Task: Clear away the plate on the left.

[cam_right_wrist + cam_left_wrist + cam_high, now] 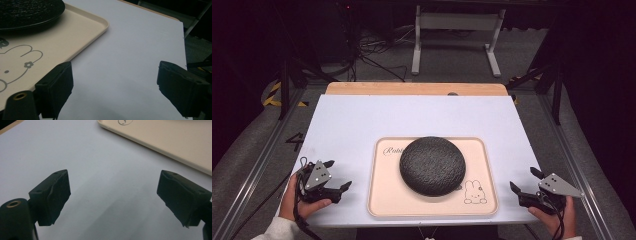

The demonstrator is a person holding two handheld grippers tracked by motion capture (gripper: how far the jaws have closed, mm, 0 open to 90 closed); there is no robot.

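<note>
While rabbit drawing [15, 62] in right gripper view, lettering [125, 122] in left.

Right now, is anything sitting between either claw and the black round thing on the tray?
Nothing visible does. The left claw and right claw flank the tray, both open, with bare white table between each and it. Only the tray's low rim lies before the black dome.

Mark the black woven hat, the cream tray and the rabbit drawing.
black woven hat [432, 164]: high view, top of its crown.
cream tray [382, 200]: high view, bare near-left floor.
rabbit drawing [474, 192]: high view, its head.
</note>
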